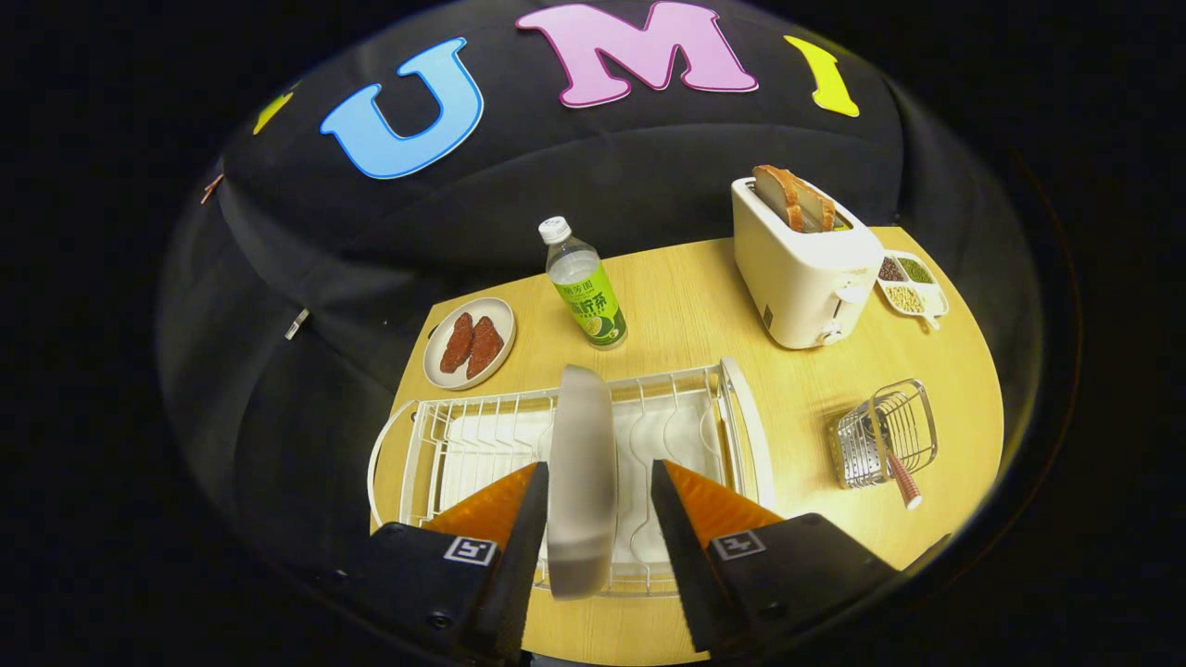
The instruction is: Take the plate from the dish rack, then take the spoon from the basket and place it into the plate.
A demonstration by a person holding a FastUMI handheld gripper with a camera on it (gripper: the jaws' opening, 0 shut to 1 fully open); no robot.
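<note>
Gripper view | plate (582, 482) upright between fingers (533, 519) | contact unclear

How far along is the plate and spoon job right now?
Nothing looks finished yet. In hand: the plate stands on edge in the rack, between the gripper fingers; the left finger seems to touch it, the right shows a gap, so no firm grip. Left: lift the plate out, set it down, then fetch the spoon, whose handle sticks out of the basket, and put it in the plate.
</note>
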